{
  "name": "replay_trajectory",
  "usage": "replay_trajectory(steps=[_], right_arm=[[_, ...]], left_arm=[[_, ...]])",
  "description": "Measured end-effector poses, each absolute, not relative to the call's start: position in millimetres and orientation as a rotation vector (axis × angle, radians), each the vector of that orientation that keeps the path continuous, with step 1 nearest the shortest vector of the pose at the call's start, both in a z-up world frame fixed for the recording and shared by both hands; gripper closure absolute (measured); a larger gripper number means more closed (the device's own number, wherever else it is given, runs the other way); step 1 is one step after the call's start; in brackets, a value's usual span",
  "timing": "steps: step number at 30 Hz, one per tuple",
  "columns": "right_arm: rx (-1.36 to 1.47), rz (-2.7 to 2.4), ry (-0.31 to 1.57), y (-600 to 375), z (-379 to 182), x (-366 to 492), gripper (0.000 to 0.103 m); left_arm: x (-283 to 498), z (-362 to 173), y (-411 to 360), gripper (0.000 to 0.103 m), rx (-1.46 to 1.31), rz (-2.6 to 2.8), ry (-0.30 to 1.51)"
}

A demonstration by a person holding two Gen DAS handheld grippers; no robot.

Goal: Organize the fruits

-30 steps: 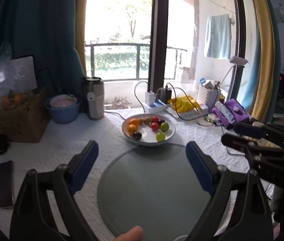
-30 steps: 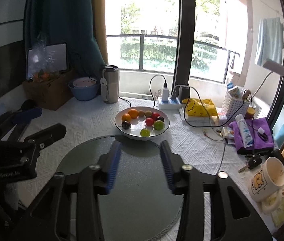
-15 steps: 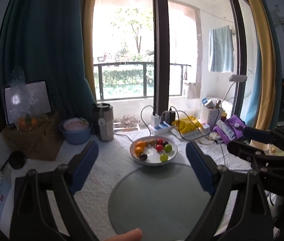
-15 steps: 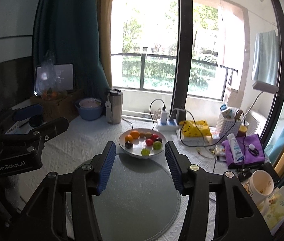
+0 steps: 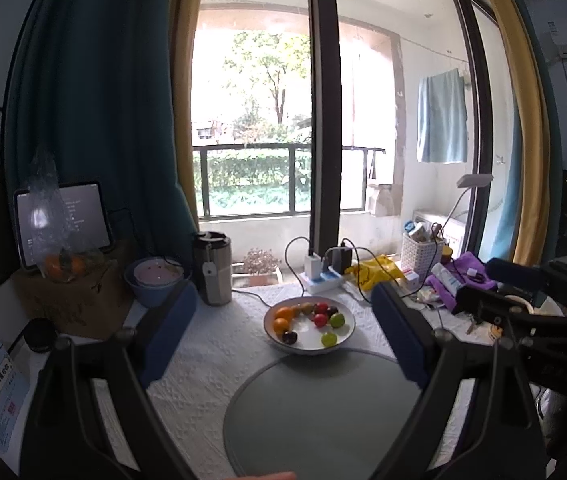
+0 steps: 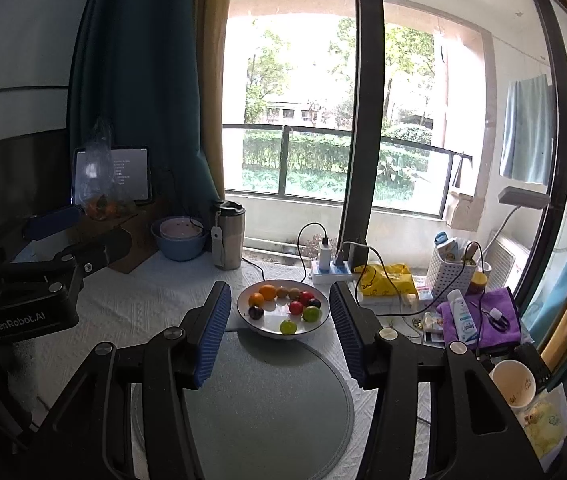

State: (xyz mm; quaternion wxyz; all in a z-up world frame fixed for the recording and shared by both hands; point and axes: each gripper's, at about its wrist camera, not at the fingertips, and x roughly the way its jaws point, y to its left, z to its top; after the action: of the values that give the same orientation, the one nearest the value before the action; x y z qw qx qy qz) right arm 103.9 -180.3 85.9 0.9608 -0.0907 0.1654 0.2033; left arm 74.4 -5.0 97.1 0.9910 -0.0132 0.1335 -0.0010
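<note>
My left tongs (image 5: 283, 332) are spread wide with nothing between the pads, and my right tongs (image 6: 279, 332) stand partly apart, also holding nothing; both hang above the round grey mat (image 6: 267, 400) on the counter (image 6: 131, 304). The fruits are all in the white bowl (image 6: 261, 330), which sits at the far edge of the mat, just touching or overlapping its rim. Inside the bowl I see two oranges (image 6: 267, 292) at the back left, two brownish kiwis (image 6: 288, 292) beside them, a dark plum (image 6: 256, 312) at the left, a red fruit (image 6: 295, 307) in the middle with another red one and a dark one behind it, and two green ones (image 6: 288, 326) toward the near right. Farther back on the left a blue bowl (image 6: 179, 248) holds a pink-rimmed bowl nested inside it, and next to it stands a steel tumbler (image 6: 229, 240) with a tag hanging on it. A clear bag of oranges (image 5: 61, 266) rests on the cardboard box (image 5: 71, 300) in front of the tablet. On the right a white basket (image 6: 449, 276) is stuffed with small bottles and tools, and a mug (image 6: 511, 386) stands upright near the corner
</note>
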Motion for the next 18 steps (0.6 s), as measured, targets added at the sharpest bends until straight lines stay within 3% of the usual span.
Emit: replay_trajectory(steps=[18], right_arm=[[-0.182,0.407,0.339,-183.7,85.8,106.1,0.049]], left_arm=[[77.1,100.2,-10.4,0.013,-0.028,-0.010,0.271]])
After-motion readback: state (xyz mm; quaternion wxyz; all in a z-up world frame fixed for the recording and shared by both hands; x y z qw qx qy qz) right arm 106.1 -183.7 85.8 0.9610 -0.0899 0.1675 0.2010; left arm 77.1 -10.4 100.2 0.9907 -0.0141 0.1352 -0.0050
